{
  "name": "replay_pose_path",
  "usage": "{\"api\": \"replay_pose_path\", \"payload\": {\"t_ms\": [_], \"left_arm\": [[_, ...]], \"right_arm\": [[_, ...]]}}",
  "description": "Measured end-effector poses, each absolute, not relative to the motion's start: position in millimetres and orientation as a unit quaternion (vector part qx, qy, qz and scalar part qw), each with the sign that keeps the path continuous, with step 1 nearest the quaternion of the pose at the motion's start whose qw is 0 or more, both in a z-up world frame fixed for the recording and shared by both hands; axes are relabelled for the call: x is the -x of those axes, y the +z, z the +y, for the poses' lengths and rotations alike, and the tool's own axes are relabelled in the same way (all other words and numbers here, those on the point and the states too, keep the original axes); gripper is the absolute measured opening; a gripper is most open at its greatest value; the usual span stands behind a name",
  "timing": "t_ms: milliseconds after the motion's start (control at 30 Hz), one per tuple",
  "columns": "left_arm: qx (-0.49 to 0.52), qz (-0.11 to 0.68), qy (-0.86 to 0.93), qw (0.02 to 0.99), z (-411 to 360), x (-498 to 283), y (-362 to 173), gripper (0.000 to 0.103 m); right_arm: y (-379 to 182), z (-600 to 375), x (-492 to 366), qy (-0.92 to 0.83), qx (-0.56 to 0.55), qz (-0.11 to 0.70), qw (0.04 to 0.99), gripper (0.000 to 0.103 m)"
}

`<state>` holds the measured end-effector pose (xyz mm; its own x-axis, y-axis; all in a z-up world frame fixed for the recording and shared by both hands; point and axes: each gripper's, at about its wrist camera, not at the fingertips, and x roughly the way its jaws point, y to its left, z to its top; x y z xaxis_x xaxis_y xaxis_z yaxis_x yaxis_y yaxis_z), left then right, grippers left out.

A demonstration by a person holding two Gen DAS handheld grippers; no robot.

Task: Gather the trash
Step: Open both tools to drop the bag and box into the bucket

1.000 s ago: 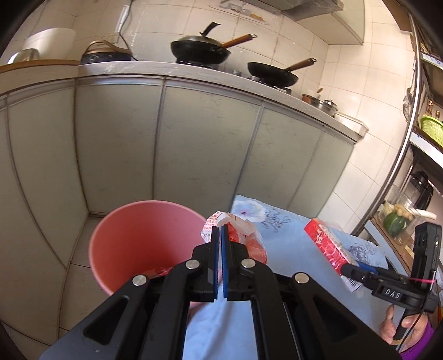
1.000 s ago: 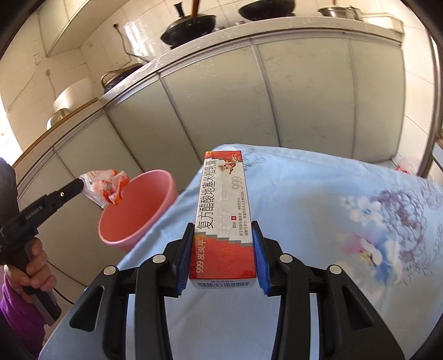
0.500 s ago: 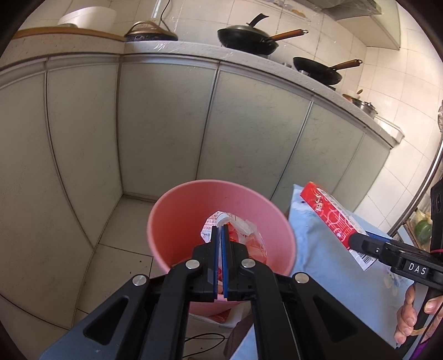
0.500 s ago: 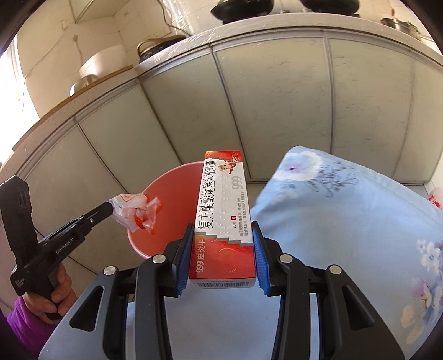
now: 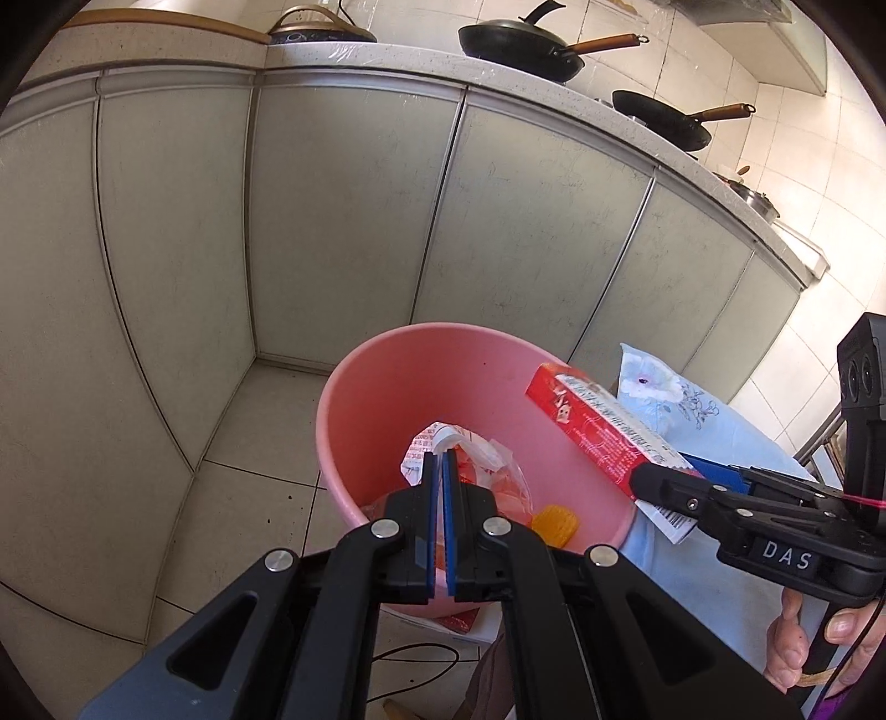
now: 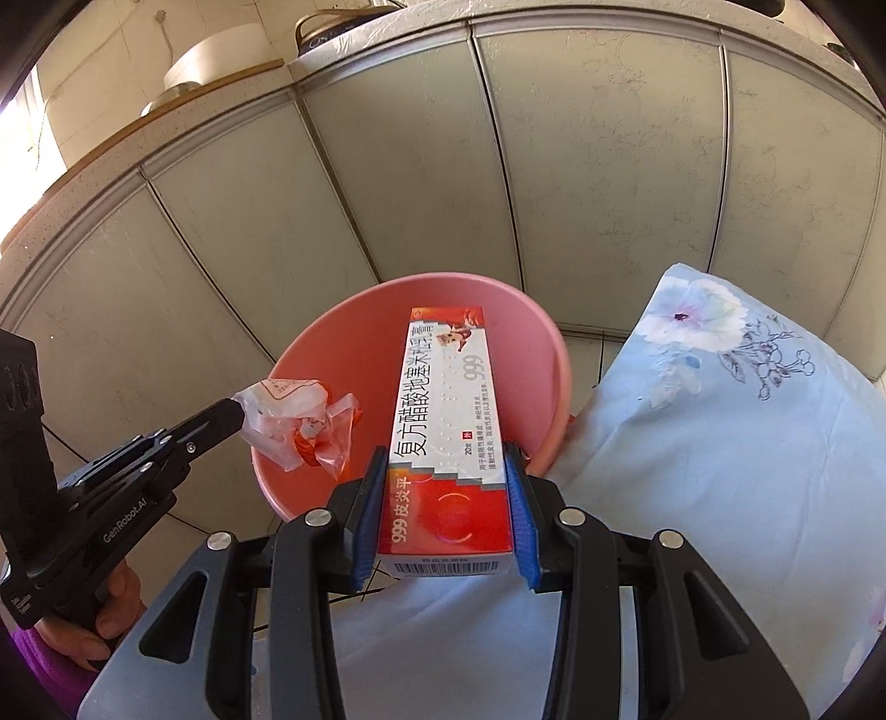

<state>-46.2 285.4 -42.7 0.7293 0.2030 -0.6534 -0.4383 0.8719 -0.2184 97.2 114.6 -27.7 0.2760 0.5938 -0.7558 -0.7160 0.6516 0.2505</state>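
Observation:
A pink plastic bin (image 5: 382, 387) stands on the tiled floor by the table; it also shows in the right wrist view (image 6: 360, 343). My left gripper (image 5: 440, 462) is shut on a crumpled clear and orange plastic wrapper (image 5: 487, 459) and holds it over the bin's mouth; the wrapper also shows in the right wrist view (image 6: 293, 423). My right gripper (image 6: 446, 471) is shut on a red and white medicine box (image 6: 443, 421), whose far end reaches over the bin's rim. The box also shows in the left wrist view (image 5: 598, 432). A yellow scrap (image 5: 555, 520) lies inside the bin.
Grey kitchen cabinets (image 5: 343, 221) rise behind the bin, with black pans (image 5: 520, 41) on the counter. A table with a light blue flowered cloth (image 6: 736, 443) stands right of the bin. A red packet (image 5: 459, 621) and a black cable (image 5: 426, 659) lie on the floor.
Both grippers have moved left from over the table to over the bin, each still holding its item. The bin now fills more of both views.

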Motion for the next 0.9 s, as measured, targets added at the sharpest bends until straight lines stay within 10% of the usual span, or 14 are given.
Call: {"api": "replay_pose_path", "payload": {"t_ms": [433,900], "left_arm": [[0.179,0.332,0.184,0.908,284.5,41.7,-48.2,0.003],[0.170,0.326,0.185,0.911,275.4,45.9,-38.1,0.039]], "right_arm": [[-33.0,122.2,-96.4,0.407,0.078,0.431,0.801,0.040],[-16.1,105.8,-95.1,0.423,0.059,0.407,0.808,0.041]]}}
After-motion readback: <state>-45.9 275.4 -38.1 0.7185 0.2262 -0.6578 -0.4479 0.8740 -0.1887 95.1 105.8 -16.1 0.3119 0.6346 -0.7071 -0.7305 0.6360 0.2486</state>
